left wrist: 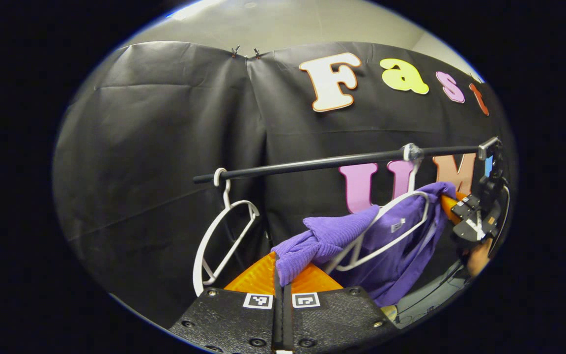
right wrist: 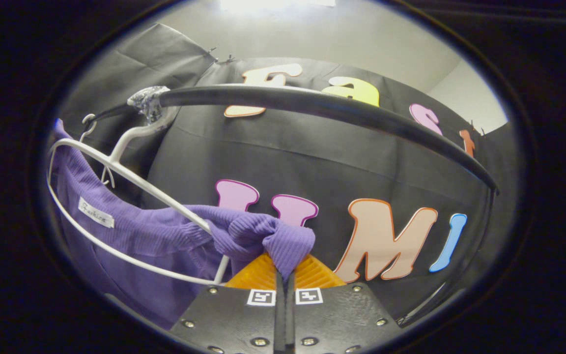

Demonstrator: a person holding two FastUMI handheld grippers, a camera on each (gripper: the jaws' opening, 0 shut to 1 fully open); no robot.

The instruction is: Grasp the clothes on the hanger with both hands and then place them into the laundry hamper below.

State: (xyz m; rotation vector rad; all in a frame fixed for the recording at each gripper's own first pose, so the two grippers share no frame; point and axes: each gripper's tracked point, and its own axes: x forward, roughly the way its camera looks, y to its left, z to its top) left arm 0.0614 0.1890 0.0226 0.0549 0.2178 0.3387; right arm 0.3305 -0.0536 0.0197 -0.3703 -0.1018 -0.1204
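Note:
A purple knit garment (left wrist: pixel 401 246) hangs on a white hanger (left wrist: pixel 386 231) from a black rail (left wrist: pixel 322 162). My left gripper (left wrist: pixel 283 270) is shut on one bunched corner of the purple garment, pulled out to the left of the hanger. In the right gripper view, my right gripper (right wrist: pixel 285 268) is shut on the other bunched end of the purple garment (right wrist: pixel 165 231), just right of the white hanger (right wrist: pixel 130 177) and under the black rail (right wrist: pixel 312 105). The right gripper (left wrist: pixel 474 216) and the hand holding it also appear far right in the left gripper view.
An empty white hanger (left wrist: pixel 224 236) hangs near the rail's left end. The black cloth wall stands close behind the rail. A clamp (left wrist: pixel 489 147) holds the rail's right end.

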